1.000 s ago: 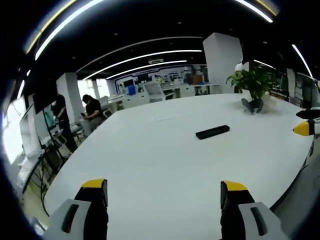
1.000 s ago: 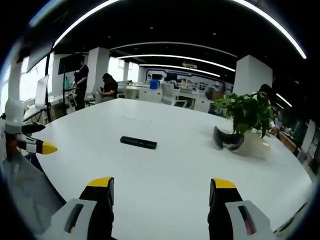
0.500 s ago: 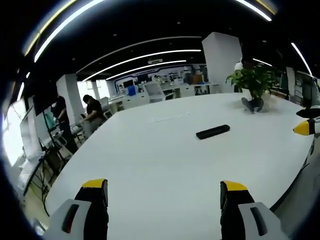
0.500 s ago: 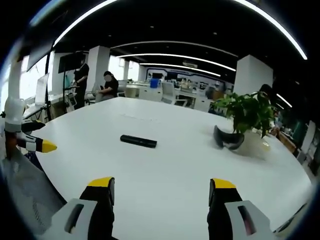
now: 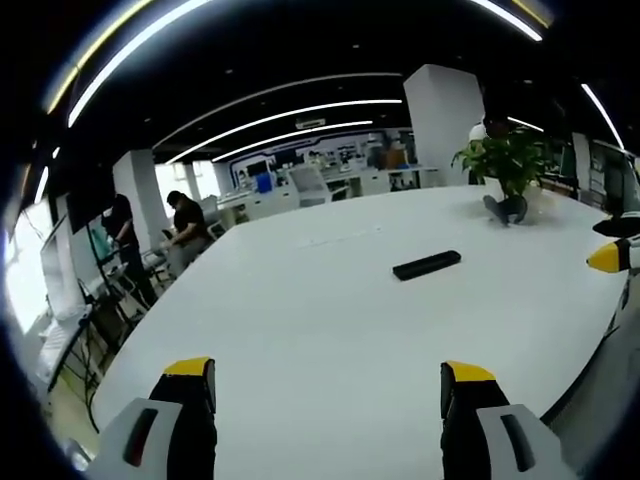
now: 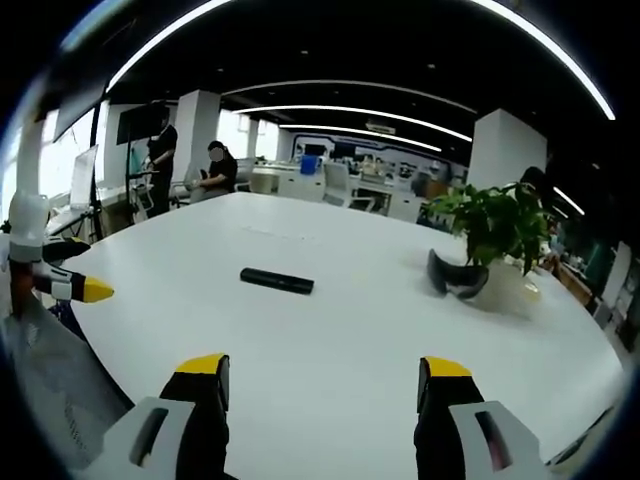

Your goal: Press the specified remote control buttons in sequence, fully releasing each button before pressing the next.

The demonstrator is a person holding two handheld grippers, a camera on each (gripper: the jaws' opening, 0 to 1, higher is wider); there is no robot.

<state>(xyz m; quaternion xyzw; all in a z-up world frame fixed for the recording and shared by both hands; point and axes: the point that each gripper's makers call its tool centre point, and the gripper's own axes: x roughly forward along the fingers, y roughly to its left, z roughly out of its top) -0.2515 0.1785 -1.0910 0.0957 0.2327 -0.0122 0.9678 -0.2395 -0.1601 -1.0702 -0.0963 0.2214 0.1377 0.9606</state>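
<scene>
Nothing looks pressed yet: the remote (image 5: 427, 265) lies untouched on the white table (image 5: 300, 320), well apart from the left gripper (image 5: 325, 385) and right gripper (image 6: 322, 380), both spread wide and empty, though its buttons are too small to read.

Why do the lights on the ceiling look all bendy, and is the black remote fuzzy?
In the left gripper view the fisheye lens curves the ceiling light strips into arcs; the remote is small but fairly sharp on the evenly lit white table. In the right gripper view the strips bend the same way, and the remote again looks crisp, with hardly any shadow.
</scene>
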